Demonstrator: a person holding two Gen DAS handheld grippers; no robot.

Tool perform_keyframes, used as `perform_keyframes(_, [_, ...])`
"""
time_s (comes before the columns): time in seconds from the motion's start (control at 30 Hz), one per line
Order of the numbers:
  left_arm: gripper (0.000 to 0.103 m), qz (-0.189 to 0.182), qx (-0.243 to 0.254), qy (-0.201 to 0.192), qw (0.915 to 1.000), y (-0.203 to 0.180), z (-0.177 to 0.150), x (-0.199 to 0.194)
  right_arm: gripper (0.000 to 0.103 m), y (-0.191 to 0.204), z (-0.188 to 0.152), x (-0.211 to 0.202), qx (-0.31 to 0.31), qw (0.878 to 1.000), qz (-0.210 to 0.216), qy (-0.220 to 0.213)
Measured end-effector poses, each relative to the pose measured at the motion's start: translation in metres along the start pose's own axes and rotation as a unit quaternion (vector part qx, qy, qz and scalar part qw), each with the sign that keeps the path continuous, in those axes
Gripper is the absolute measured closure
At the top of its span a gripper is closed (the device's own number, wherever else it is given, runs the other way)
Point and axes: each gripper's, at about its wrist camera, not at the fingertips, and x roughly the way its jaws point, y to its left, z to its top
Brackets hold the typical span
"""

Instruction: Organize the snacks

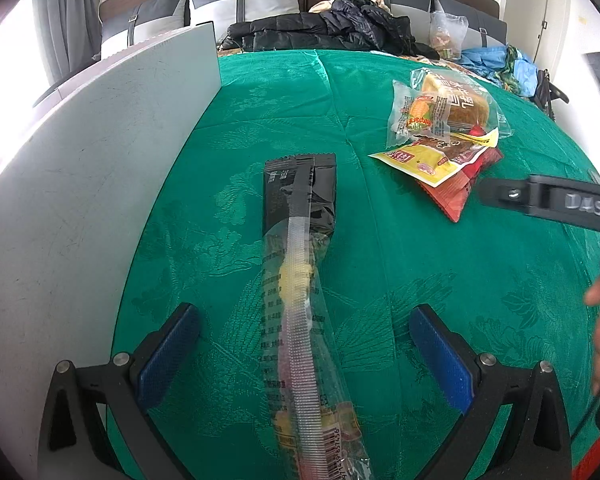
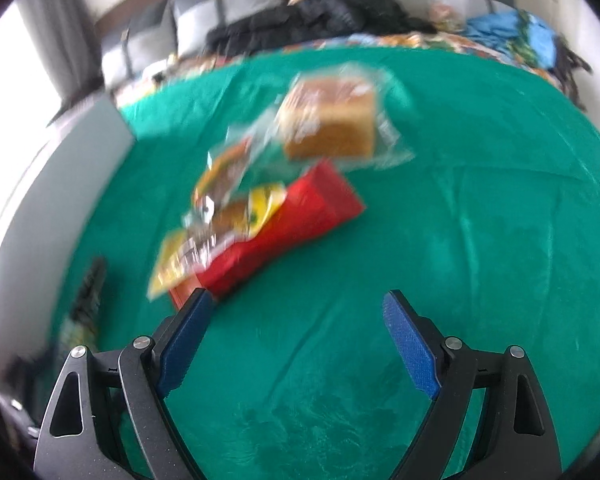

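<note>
Green cloth, heaped snack packets

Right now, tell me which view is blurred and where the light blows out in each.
Left wrist view: sharp; the long snack packet shows crisp print, window light blows out the left edge, and fisheye bows the green cloth. Right wrist view: motion-blurred; the bread packet and red packet smear, and the left edge is overexposed.

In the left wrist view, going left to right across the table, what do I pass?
Grey board → long black-and-clear snack packet lying between the open left gripper fingers → pile of snack packets → right gripper reaching in from the right edge.
</note>
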Motion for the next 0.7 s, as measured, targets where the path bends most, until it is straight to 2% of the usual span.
perform_keyframes(0.2, [0.000, 0.000, 0.000, 0.000, 1.0000, 0.000, 0.000, 0.000, 0.015, 0.006, 0.022, 0.008, 0.015, 0.999, 0.015, -0.026])
perform_keyframes(0.33, [0.000, 0.000, 0.000, 0.000, 1.0000, 0.000, 0.000, 0.000, 0.015, 0.017, 0.038, 0.027, 0.015, 1.000, 0.020, -0.003])
perform_keyframes(0.4, [0.000, 0.000, 0.000, 0.000, 1.0000, 0.000, 0.000, 0.000, 0.015, 0.016, 0.045, 0.034, 0.032, 0.999, 0.019, 0.012])
perform_keyframes(0.47, [0.000, 0.000, 0.000, 0.000, 1.0000, 0.000, 0.000, 0.000, 0.014, 0.013, 0.047, 0.035, 0.057, 0.998, 0.018, 0.005])
perform_keyframes(0.53, [0.000, 0.000, 0.000, 0.000, 1.0000, 0.000, 0.000, 0.000, 0.014, 0.014, 0.050, 0.038, 0.060, 0.998, 0.007, 0.005])
perform_keyframes(0.57, [0.000, 0.000, 0.000, 0.000, 1.0000, 0.000, 0.000, 0.000, 0.015, 0.019, 0.051, 0.040, 0.042, 0.999, -0.007, 0.013])
perform_keyframes(0.6, [0.000, 0.000, 0.000, 0.000, 1.0000, 0.000, 0.000, 0.000, 0.019, 0.026, 0.051, 0.042, 0.012, 0.999, -0.025, 0.022])
perform_keyframes(0.67, [0.000, 0.000, 0.000, 0.000, 1.0000, 0.000, 0.000, 0.000, 0.065, 0.031, 0.046, 0.038, -0.023, 0.999, -0.043, 0.015])
perform_keyframes(0.7, [0.000, 0.000, 0.000, 0.000, 1.0000, 0.000, 0.000, 0.000, 0.068, 0.028, 0.041, 0.035, -0.035, 0.998, -0.042, 0.009])
